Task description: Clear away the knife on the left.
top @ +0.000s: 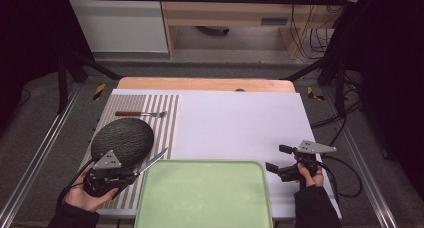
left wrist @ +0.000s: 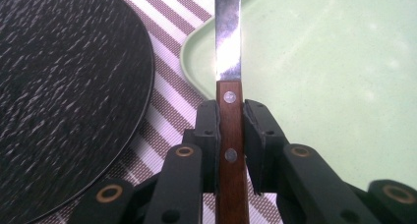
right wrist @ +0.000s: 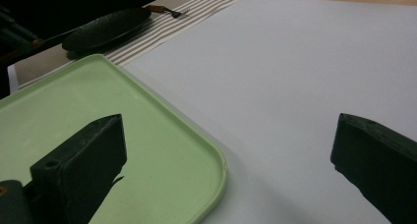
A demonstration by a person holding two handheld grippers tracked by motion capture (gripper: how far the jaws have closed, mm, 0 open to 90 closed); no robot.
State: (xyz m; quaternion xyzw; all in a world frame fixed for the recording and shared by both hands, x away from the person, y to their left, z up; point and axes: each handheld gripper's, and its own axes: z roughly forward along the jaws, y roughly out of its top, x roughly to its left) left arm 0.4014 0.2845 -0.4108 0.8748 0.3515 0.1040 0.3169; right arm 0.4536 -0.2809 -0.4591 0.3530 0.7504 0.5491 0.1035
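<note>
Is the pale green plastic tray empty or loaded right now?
Empty. The pale green plastic tray shows bare surface in the high view; the wooden-handled knife blade only hangs over its corner, gripped.

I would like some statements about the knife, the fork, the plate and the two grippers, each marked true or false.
1. The left gripper is shut on the knife. True.
2. The knife's blade points over the green tray. True.
3. The fork lies on the tray. False: it lies on the striped mat, beyond the dark plate.
4. The right gripper holds a spoon. False: it is open and holds nothing.
</note>
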